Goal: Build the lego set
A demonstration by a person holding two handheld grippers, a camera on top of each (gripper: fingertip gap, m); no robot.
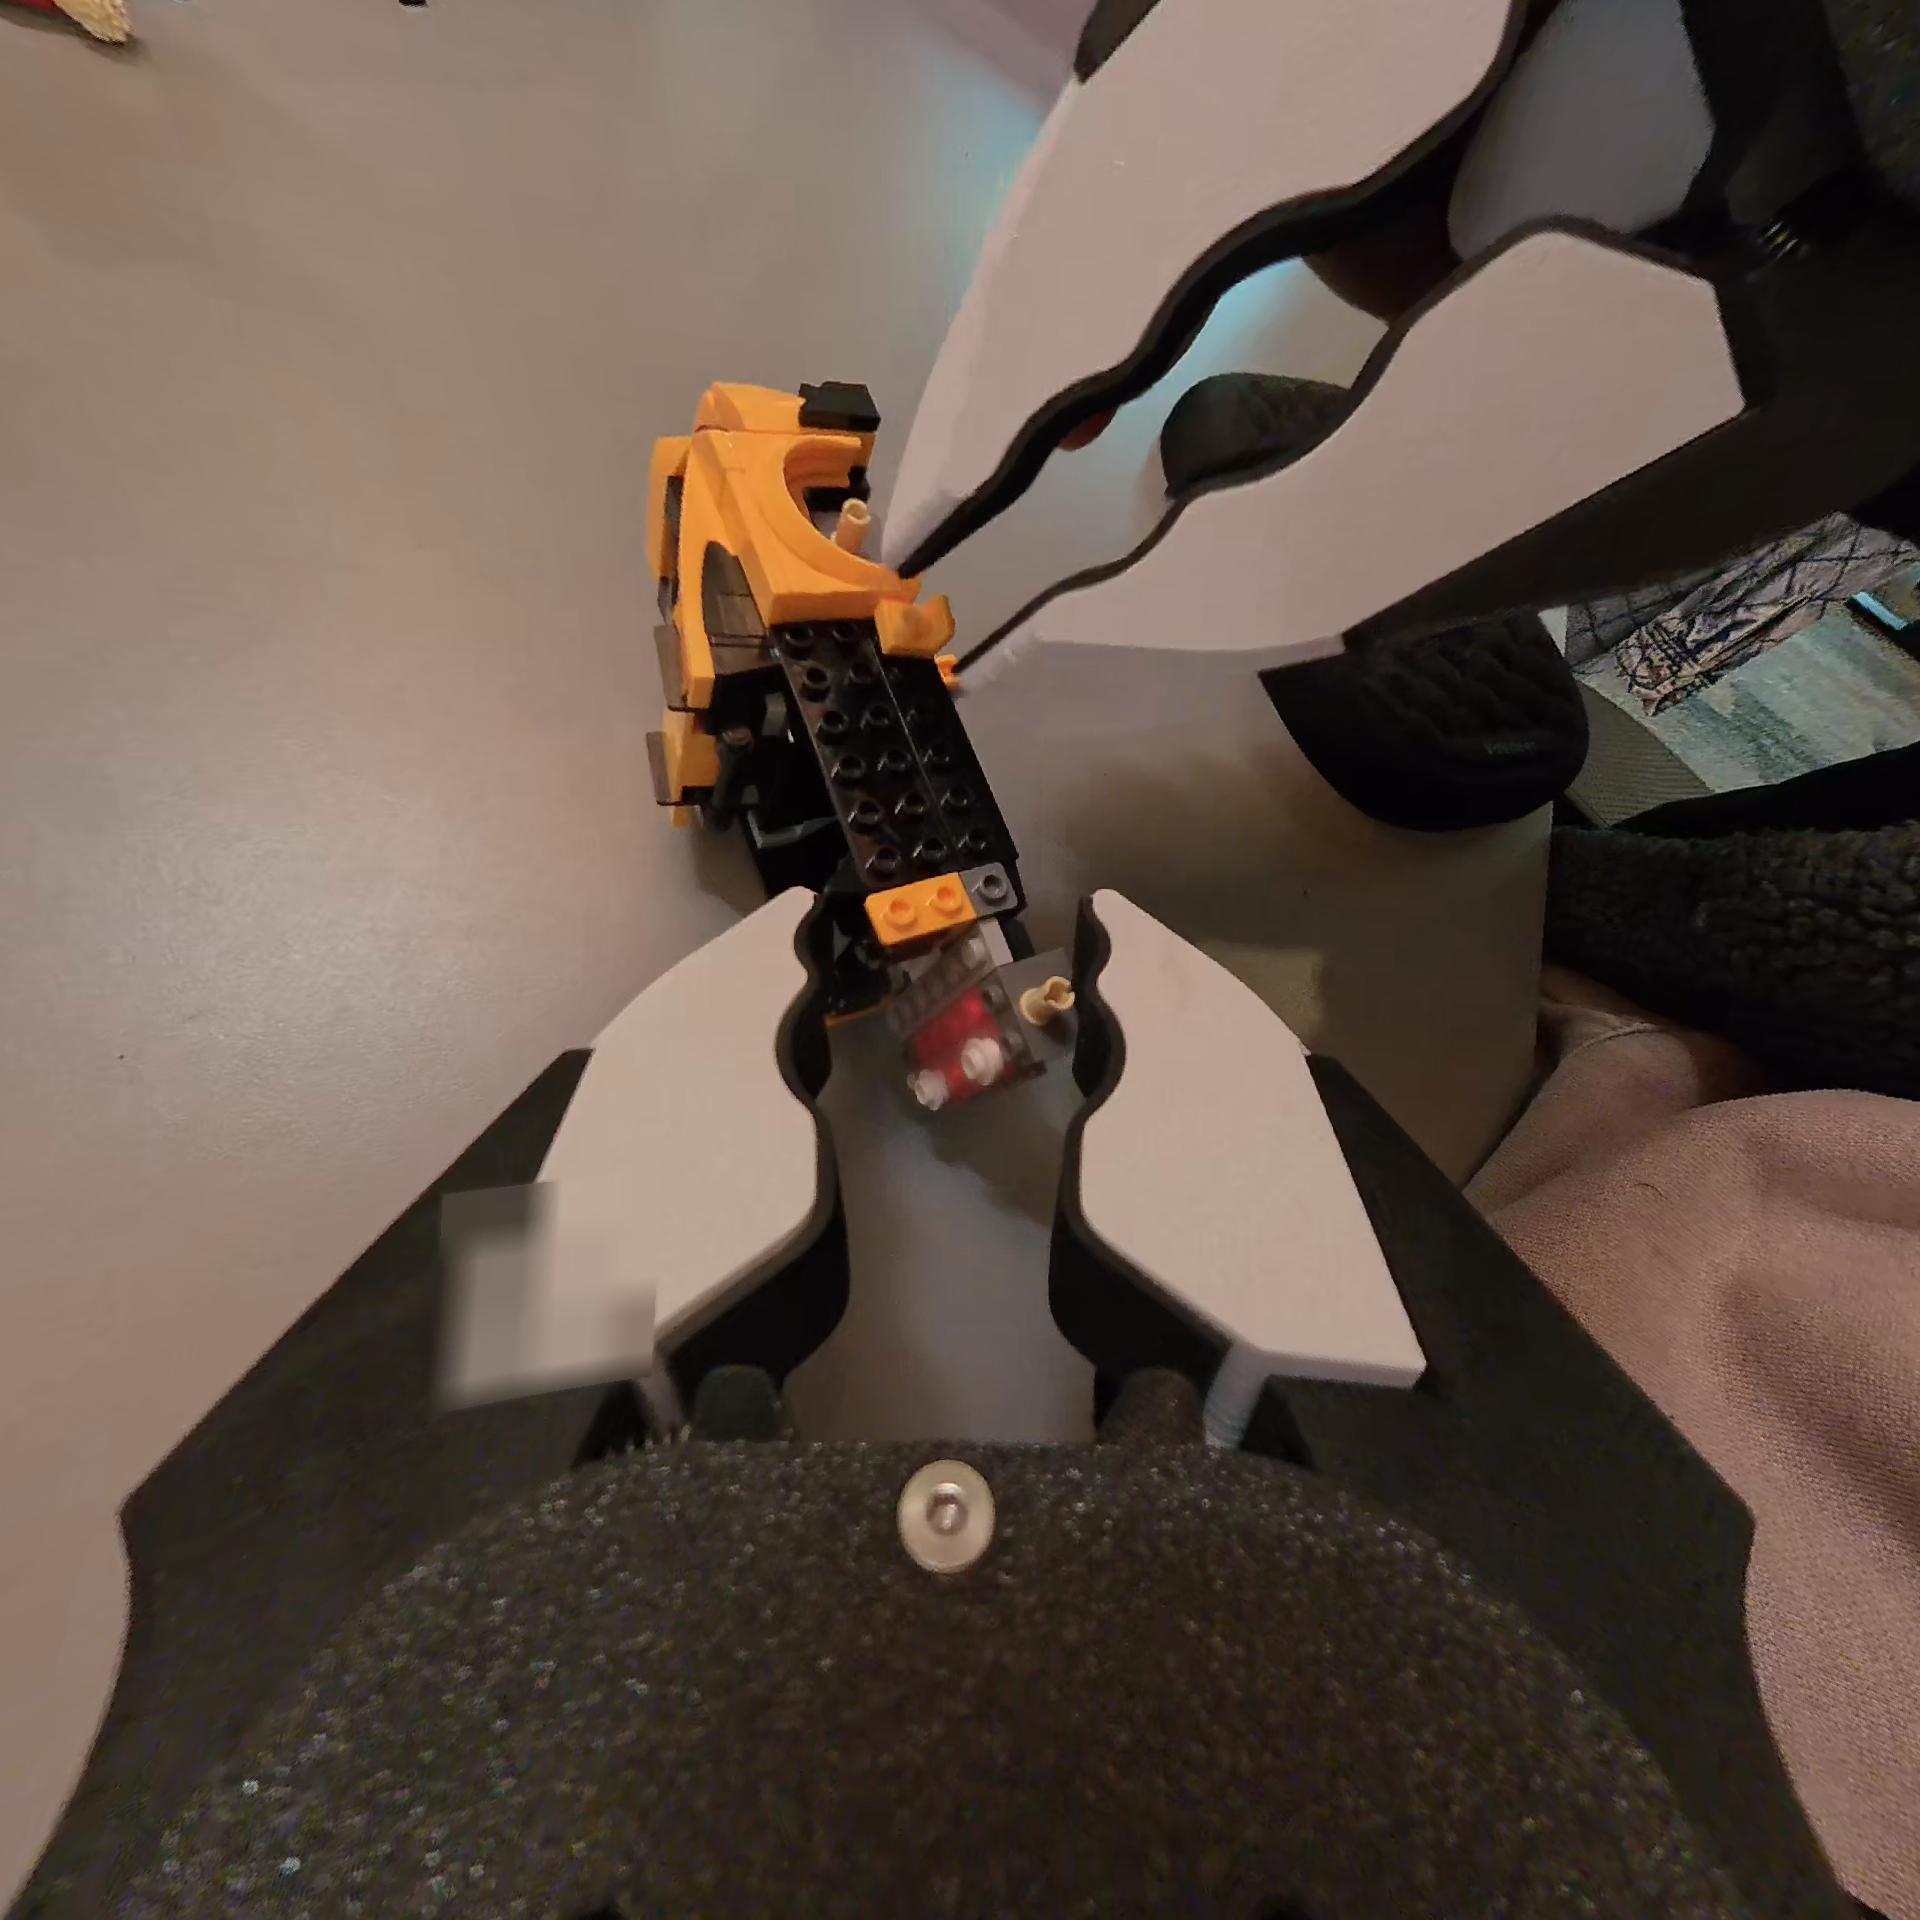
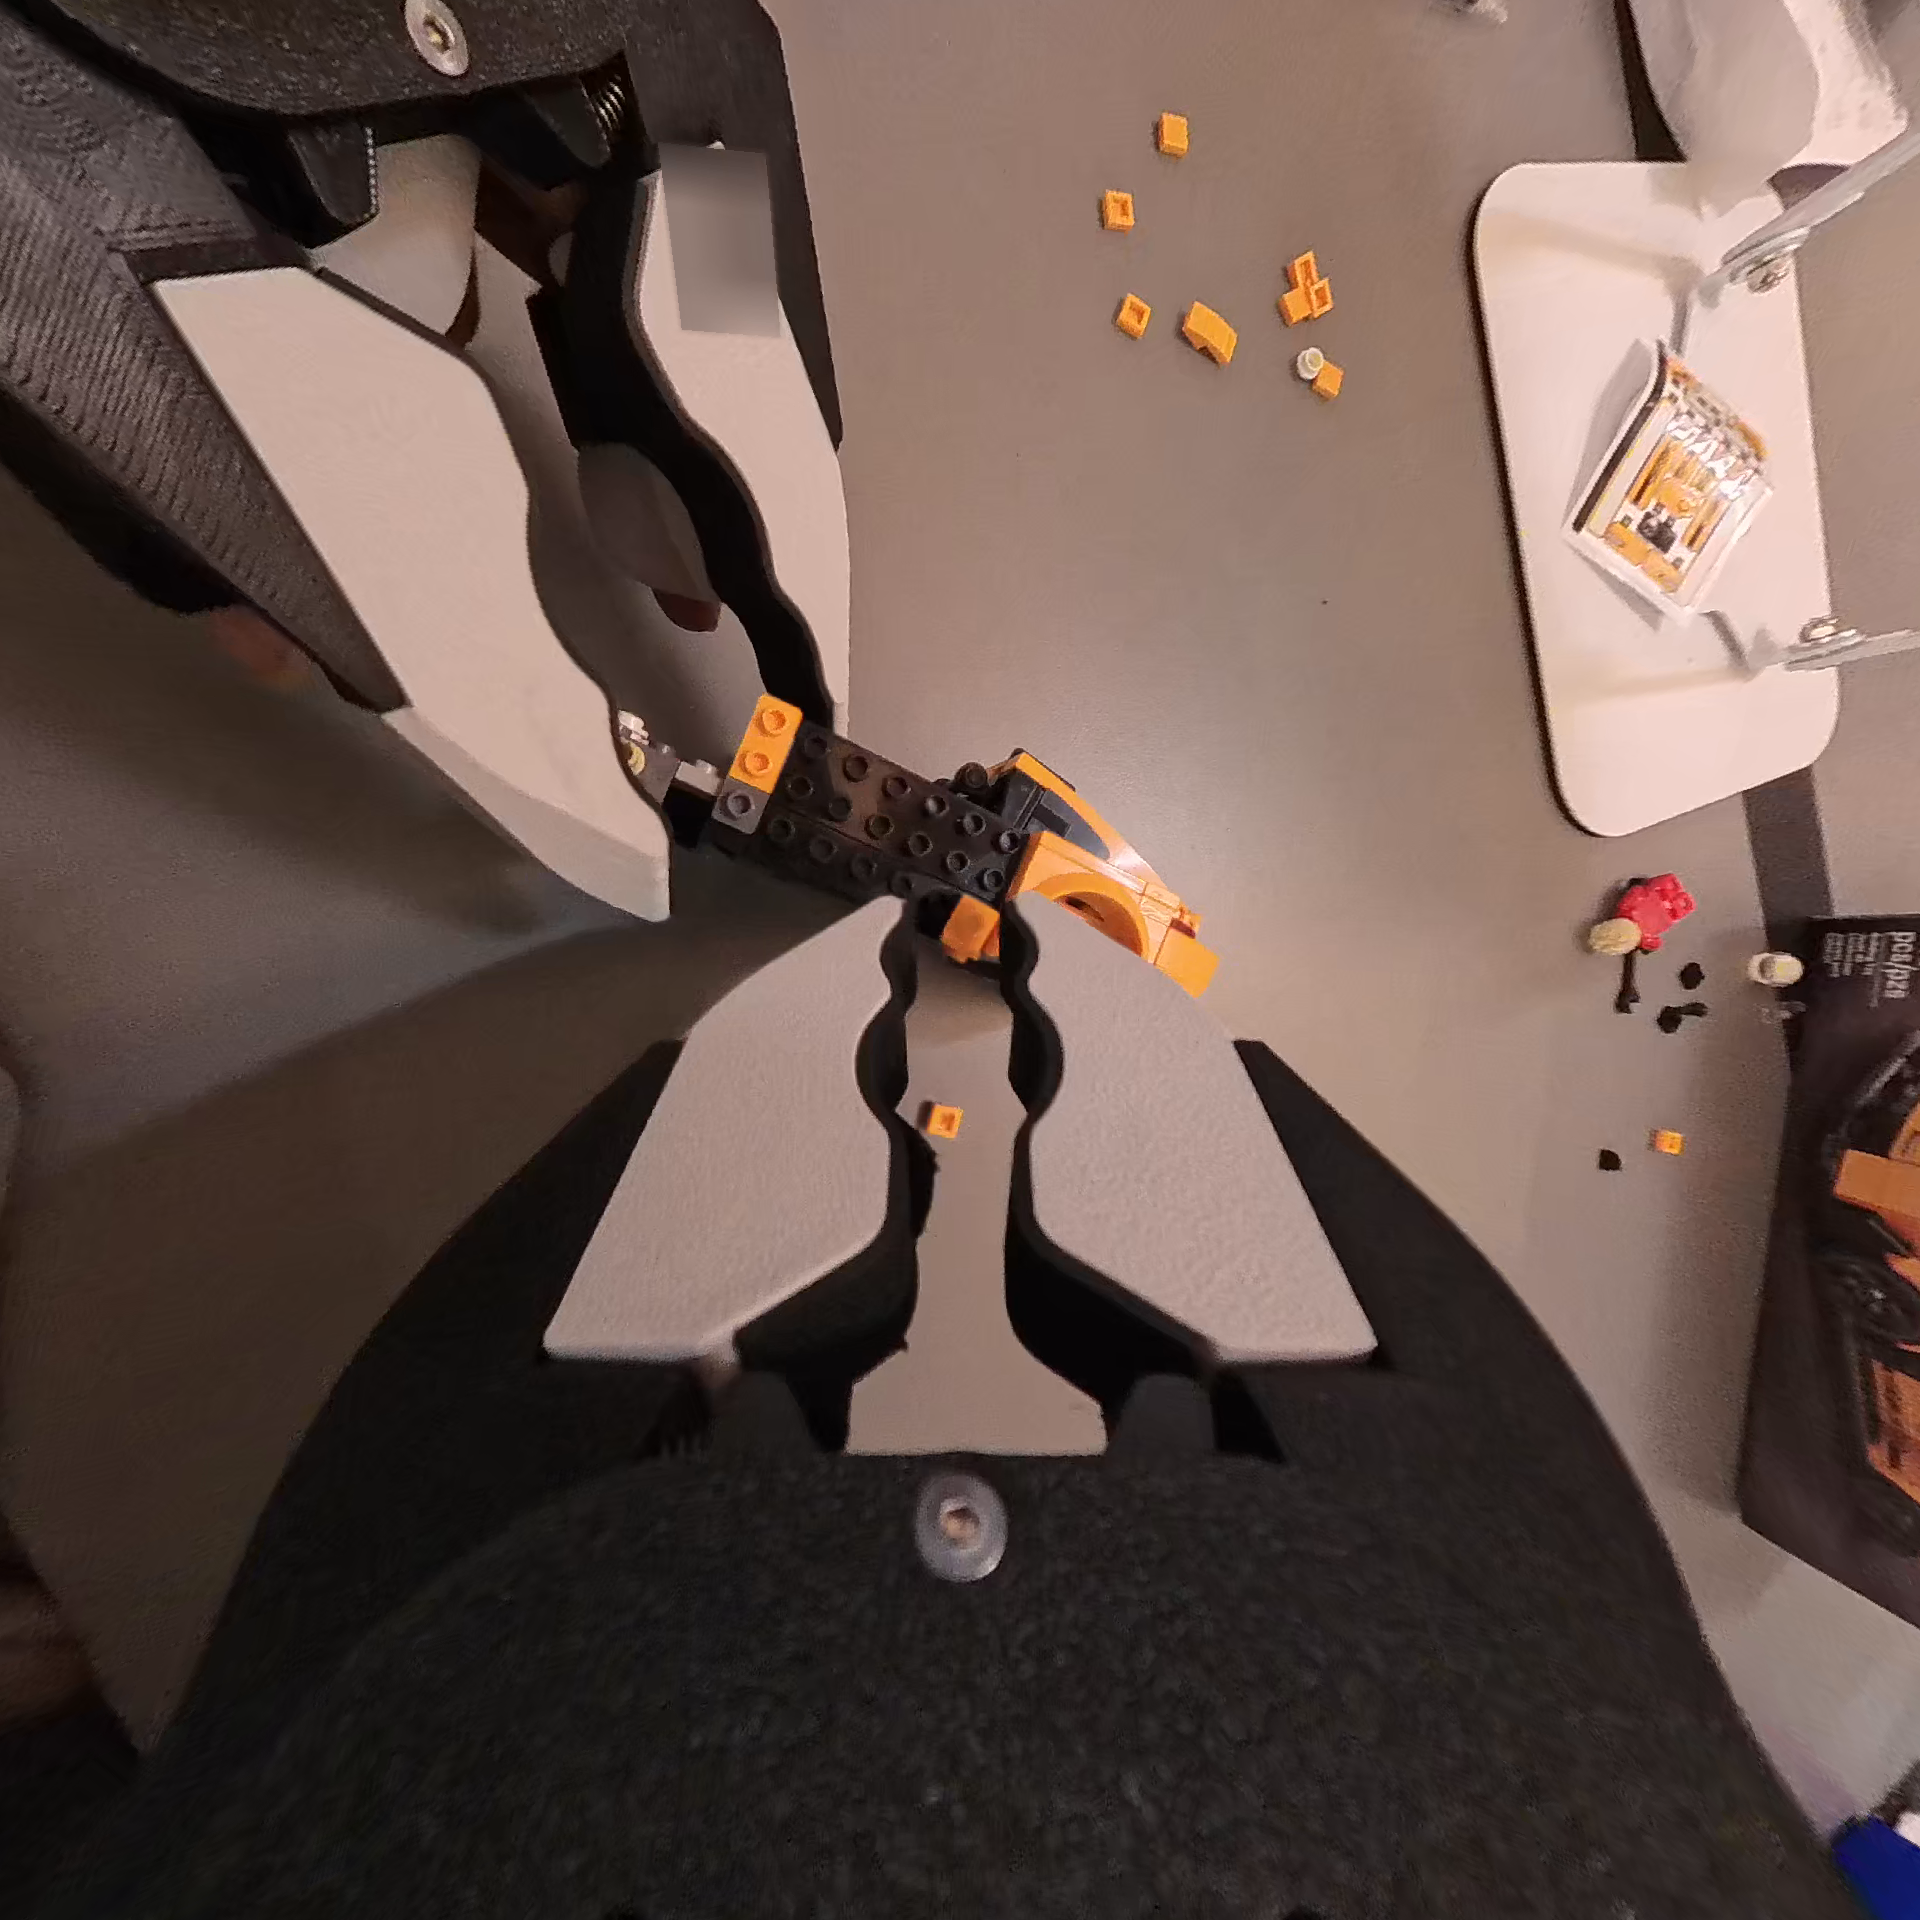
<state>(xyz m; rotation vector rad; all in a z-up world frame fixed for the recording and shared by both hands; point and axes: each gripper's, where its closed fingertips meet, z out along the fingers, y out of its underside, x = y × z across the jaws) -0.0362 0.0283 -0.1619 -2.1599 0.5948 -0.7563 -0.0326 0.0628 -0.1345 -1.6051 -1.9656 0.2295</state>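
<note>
Left gripper clamping brick car (rear end), right gripper pinching orange piece

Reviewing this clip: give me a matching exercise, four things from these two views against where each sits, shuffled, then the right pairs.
Things:
1. Left gripper
2. Right gripper
3. Booklet
4. Red brick cluster

Places:
A. on the white tray
B. loose on the grey table, right of the model
C. around the grey and red rear end of the toy car model
D. closed on a small orange brick at the model's side, by the orange wheel arch

Pairs: 1-C, 2-D, 3-A, 4-B
</note>
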